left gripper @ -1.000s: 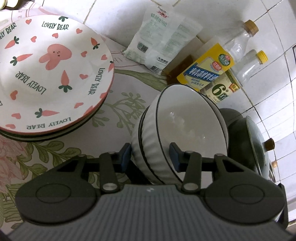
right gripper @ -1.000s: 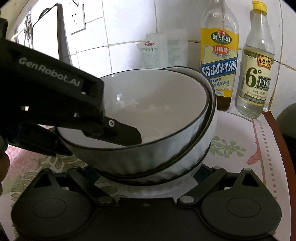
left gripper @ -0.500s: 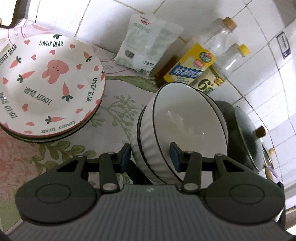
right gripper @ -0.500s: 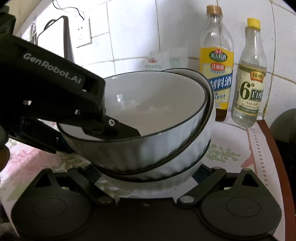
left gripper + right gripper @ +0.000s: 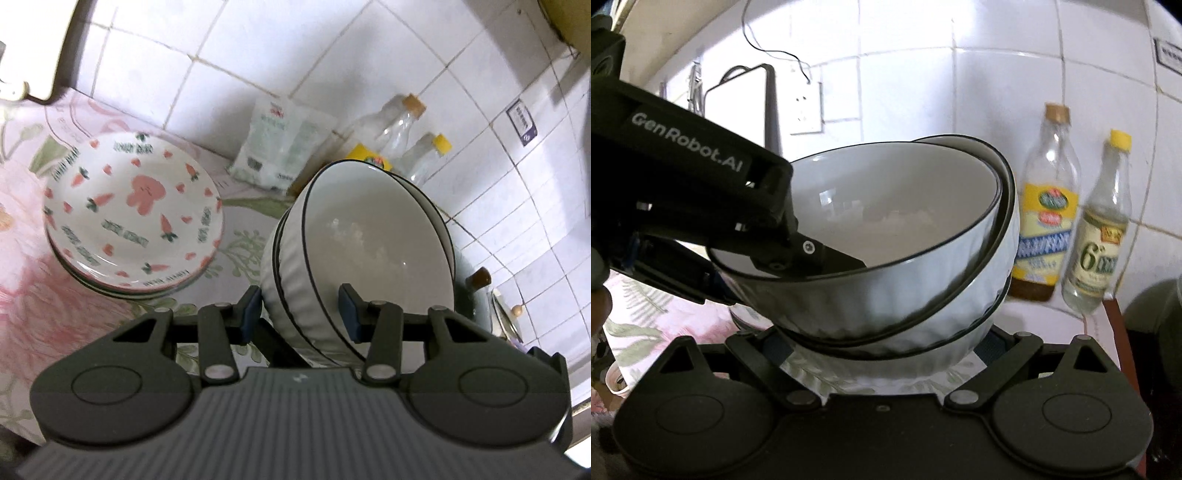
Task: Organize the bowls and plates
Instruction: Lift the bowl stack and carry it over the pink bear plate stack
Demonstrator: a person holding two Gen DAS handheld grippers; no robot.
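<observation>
Three nested white ribbed ceramic bowls with black rims [image 5: 369, 240] sit clamped at the near wall between the pads of the left hand-held gripper [image 5: 301, 314]. The right hand-held gripper [image 5: 882, 347] brackets the stack's base; contact cannot be told. Left of the left hand-held gripper, stacked carrot-print plates [image 5: 133, 218] rest on the floral counter [image 5: 44, 302].

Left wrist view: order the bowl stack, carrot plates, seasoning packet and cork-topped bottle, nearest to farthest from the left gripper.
1. bowl stack, its wall between the left gripper fingers.
2. carrot plates, left on the counter.
3. seasoning packet, against the wall.
4. cork-topped bottle, farther right.
</observation>
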